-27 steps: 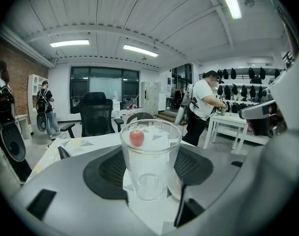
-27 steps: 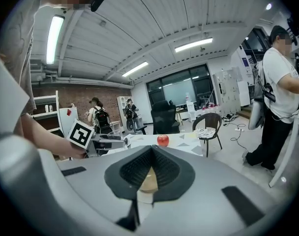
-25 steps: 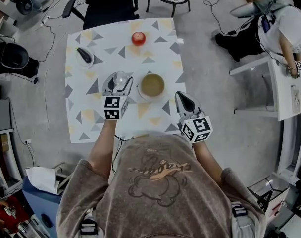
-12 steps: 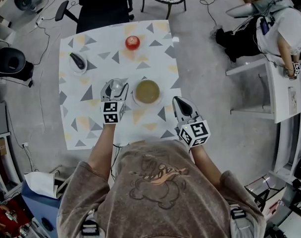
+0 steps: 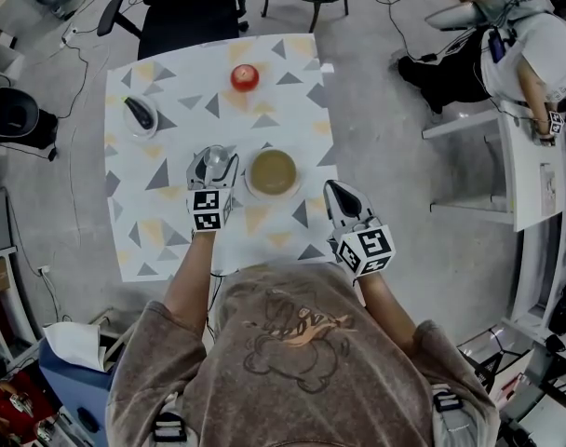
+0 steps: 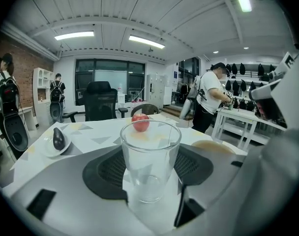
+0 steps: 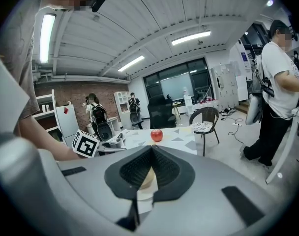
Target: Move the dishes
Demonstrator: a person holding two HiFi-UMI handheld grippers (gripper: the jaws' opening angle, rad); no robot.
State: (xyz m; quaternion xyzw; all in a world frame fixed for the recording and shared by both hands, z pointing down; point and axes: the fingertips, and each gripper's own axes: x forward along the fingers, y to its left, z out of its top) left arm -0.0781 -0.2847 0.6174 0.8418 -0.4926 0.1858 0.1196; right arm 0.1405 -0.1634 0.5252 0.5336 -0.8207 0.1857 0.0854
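Left gripper view, fingers (image 6: 109, 175) clamp glass (image 6: 150, 154)

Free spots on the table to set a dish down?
Bare cloth: the near-left area between saucer and near edge; the strip between apple and bowl; the far-right corner beside the apple. Crowded: centre, glass right beside the bowl.

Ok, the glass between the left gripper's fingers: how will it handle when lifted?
The glass looks smooth and clear, so it is probably slippery against the fingers. It is empty, so likely light. Tall and narrow, it may tip if set down tilted, and being glass it is probably breakable.
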